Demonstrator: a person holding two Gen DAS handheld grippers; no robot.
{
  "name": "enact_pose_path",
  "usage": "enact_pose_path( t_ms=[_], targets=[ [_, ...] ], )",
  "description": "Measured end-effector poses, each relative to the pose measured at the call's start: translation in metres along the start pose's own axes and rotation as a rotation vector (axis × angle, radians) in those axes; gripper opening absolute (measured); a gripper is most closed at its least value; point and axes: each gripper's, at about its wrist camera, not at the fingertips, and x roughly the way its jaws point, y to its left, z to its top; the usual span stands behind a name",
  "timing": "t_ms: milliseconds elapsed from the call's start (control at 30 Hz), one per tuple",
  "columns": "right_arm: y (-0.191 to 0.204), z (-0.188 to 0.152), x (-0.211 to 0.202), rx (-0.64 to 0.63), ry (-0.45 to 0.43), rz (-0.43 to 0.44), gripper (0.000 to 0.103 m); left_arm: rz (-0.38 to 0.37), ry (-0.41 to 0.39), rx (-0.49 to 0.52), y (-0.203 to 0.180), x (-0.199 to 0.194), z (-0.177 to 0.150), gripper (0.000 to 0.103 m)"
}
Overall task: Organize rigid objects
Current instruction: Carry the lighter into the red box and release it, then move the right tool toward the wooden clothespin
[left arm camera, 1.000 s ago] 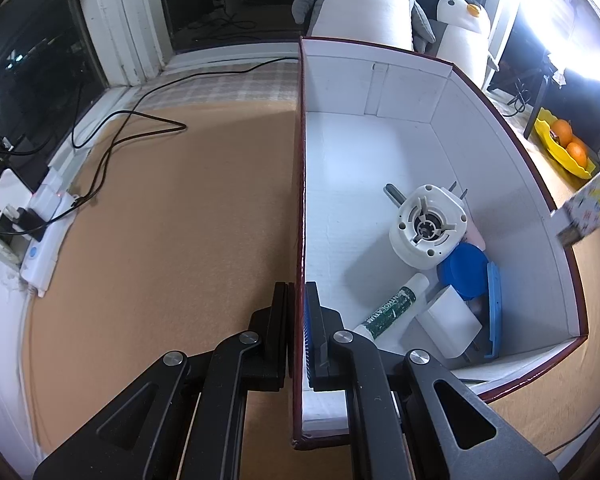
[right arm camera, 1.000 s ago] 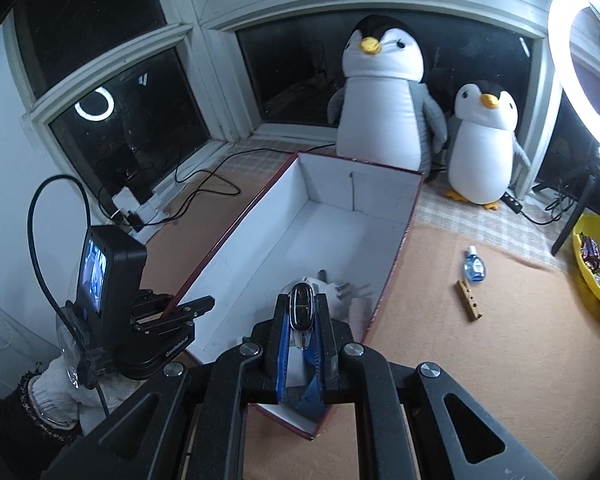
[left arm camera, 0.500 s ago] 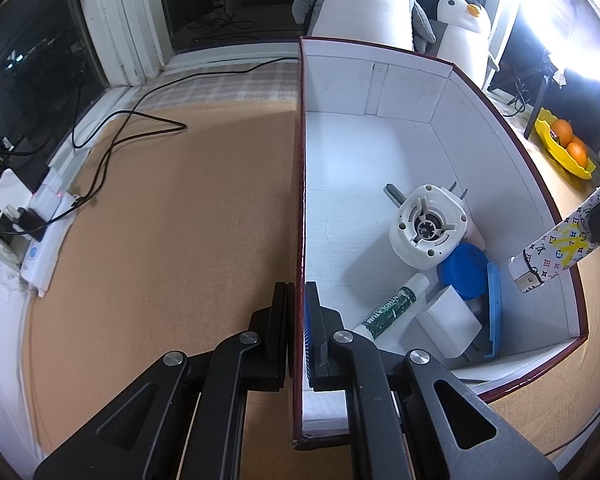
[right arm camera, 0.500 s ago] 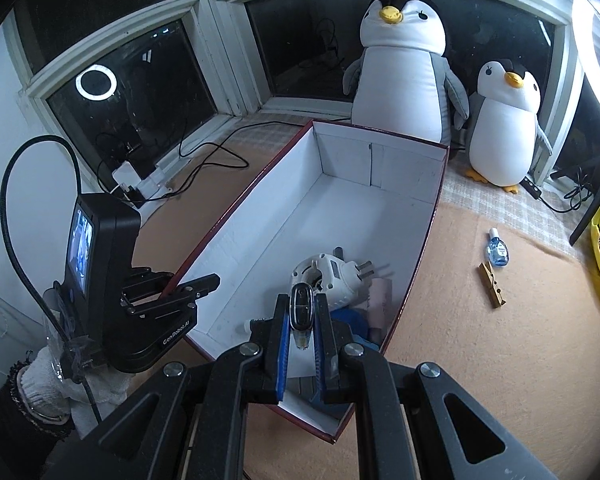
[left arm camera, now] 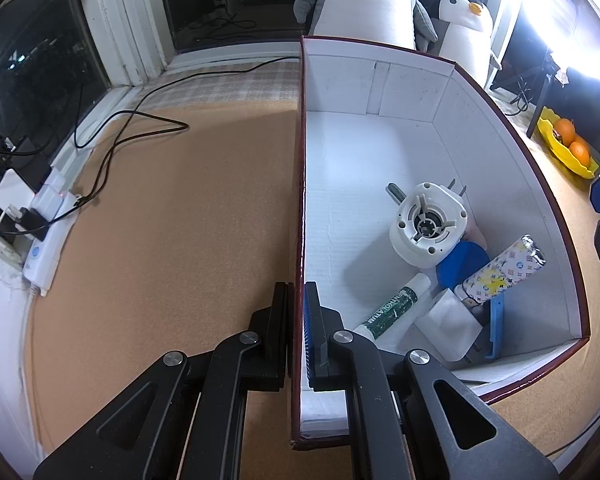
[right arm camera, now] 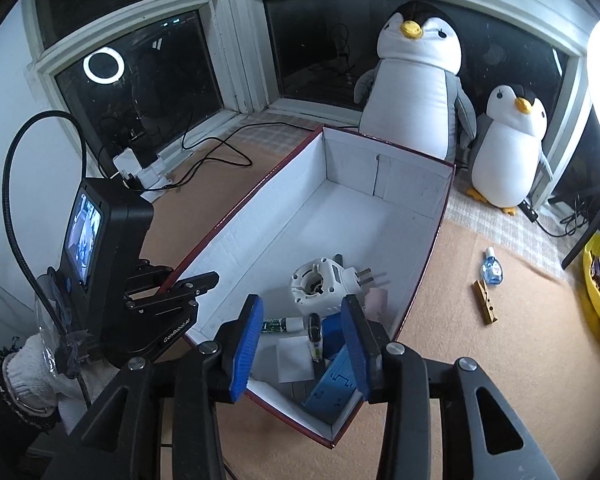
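my left gripper (left arm camera: pixel 296 340) pinches the cardboard box (left arm camera: pixel 380 76) wall at lower centre to steady it, while my right gripper (right arm camera: pixel 304 344) hangs wide open and empty above the patterned lighter (left arm camera: pixel 504 270) lying among the clutter inside.

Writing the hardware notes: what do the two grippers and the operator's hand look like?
Both grippers are black, with silver pivot screws and blue ribbed jaw pads. The left gripper reads "GenRobot.AI", carries a small lit screen and a black cable. The left hand wears a white knit glove.
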Motion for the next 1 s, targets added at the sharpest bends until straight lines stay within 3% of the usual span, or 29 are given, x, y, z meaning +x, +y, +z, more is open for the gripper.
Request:
enact_pose_path(
  t_ms=[267, 500, 767, 1000],
  targets=[
    [0.0, -0.001, -0.003, -0.02, -0.008, -0.003, 0.06, 0.008, 0.005, 0.002, -0.001, 0.001, 0.001, 0.006],
    [-0.02, -0.003, -0.013, 0.031, -0.036, -0.005, 0.063, 0.02, 0.013, 0.003, -0.002, 0.001, 0.002, 0.006],
    [-0.068, -0.011, -0.023, 0.125, -0.041, -0.017, 0.064, 0.035, 0.018, 0.002, -0.005, 0.0, 0.002, 0.006],
    [-0.107, -0.021, -0.024, 0.149, -0.032, -0.101, 0.064, 0.044, 0.021, -0.006, -0.005, -0.001, 0.001, 0.006]
  ],
)
